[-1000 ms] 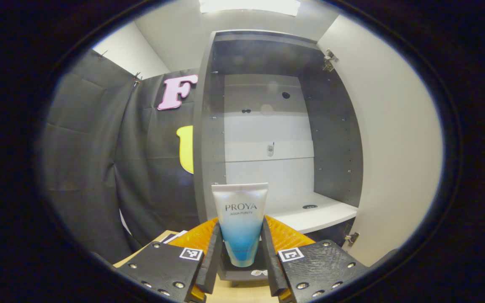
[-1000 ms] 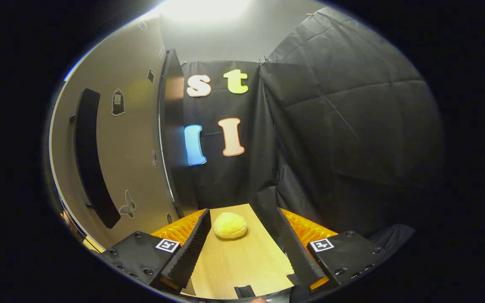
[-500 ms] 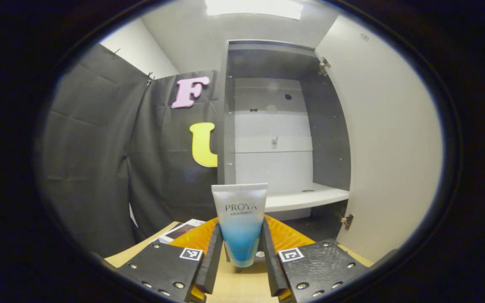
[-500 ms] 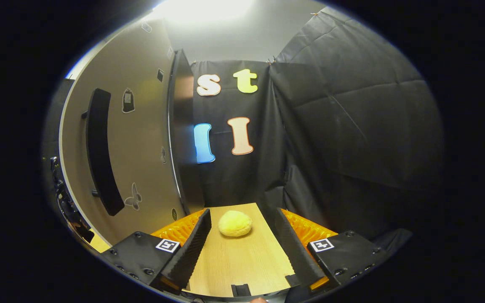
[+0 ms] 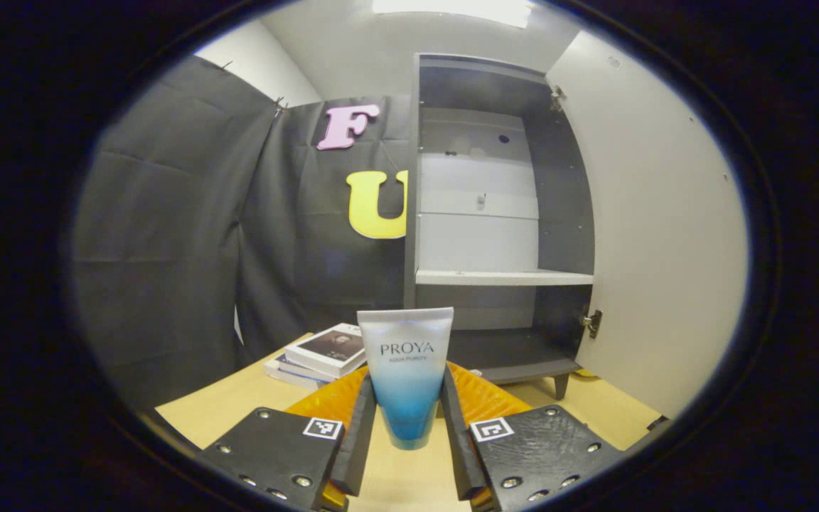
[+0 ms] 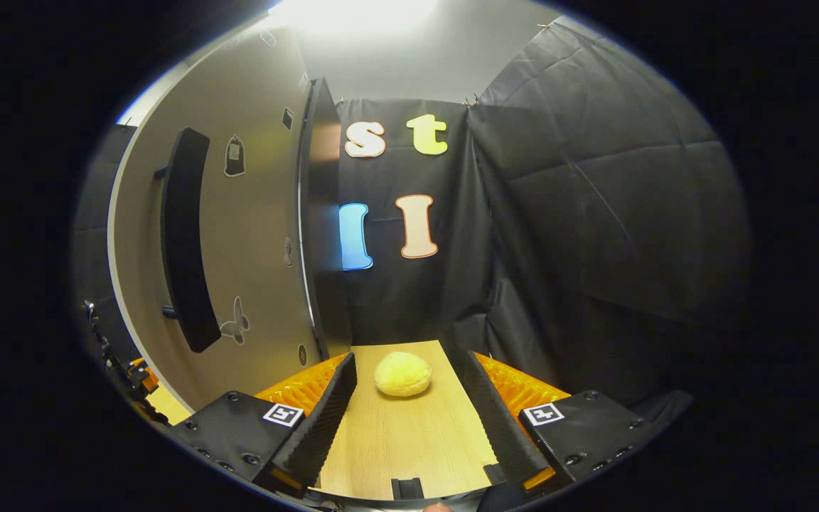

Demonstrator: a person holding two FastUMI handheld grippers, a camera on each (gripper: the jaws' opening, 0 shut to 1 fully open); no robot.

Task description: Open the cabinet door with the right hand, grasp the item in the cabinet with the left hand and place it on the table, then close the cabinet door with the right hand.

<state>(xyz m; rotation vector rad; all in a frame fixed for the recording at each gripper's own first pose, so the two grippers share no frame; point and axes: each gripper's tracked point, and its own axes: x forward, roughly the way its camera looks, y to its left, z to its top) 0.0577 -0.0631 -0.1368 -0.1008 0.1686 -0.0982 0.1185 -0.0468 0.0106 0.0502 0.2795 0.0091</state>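
In the left gripper view, a white-and-blue cosmetic tube (image 5: 405,373) stands upright between the fingers of my left gripper (image 5: 405,427), which is shut on it above the wooden table (image 5: 239,405). Behind it the grey cabinet (image 5: 498,213) stands open, its white shelf (image 5: 502,277) bare, with the door (image 5: 658,235) swung out to the right. In the right gripper view, my right gripper (image 6: 409,405) is open above the table (image 6: 402,434), holding nothing. The door's outer face (image 6: 253,235) with its long dark handle (image 6: 185,235) stands to the left of that gripper.
A stack of books (image 5: 317,352) lies on the table left of the cabinet. A yellow bun-like object (image 6: 402,373) sits on the table ahead of the right gripper. Black cloth walls close in the booth on both sides.
My left gripper has pulled back and dropped away from the cabinet with the tube; the shelf now sits higher and farther off, and the books have come into view. The right gripper has shifted slightly.
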